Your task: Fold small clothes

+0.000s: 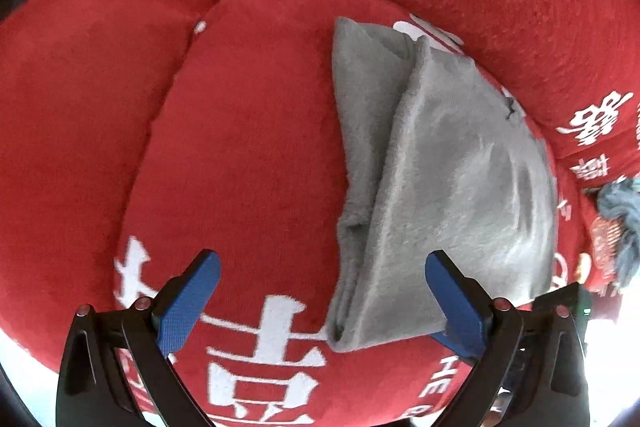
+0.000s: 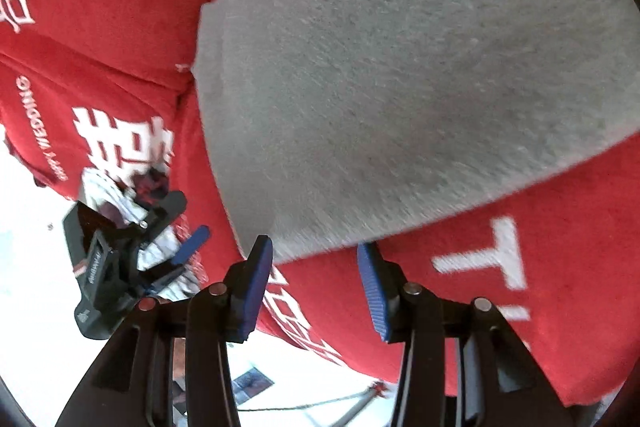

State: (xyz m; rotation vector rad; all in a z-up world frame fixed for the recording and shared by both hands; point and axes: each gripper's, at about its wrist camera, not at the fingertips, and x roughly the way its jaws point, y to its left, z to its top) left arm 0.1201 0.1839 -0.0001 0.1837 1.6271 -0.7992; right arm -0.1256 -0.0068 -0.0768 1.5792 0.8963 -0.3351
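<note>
Left gripper [image 1: 322, 291] sits nearest the lens in the left wrist view, blue pads spread wide, nothing between them. Its right-hand pad [image 1: 456, 303] overlaps the near bottom corner of the gray cloth [image 1: 440, 167]; can't tell if it touches or just hovers over it. The other pad is over bare red cover [image 1: 240, 107], well apart from the fabric.

Right gripper [image 2: 316, 275] is also released, jaws apart and empty. The cloth's near hem [image 2: 320, 247] lies just ahead of the fingertips, roughly centred on the gap, maybe reaching slightly into it. Not pinched.

Gray cloth lies on the red cover with white lettering, partly folded: one flap doubled over, with a narrower layer showing on its left side in the left wrist view. Long axis runs from the near hem by the grippers away to the far corner [image 1: 348, 27] near the cushion seam. From the left gripper it lies ahead and to the right. From the right gripper it lies straight ahead and fills most of the view.

Judgement: the right gripper is nearer and better lined up on the near hem. The left needs a shift rightward to get the corner between its pads. Next fold likely goes along the long axis, near hem carried toward the far end.

Far right, a blue-gray fabric bundle [image 1: 620, 211] sits at the cover's edge, well apart.
</note>
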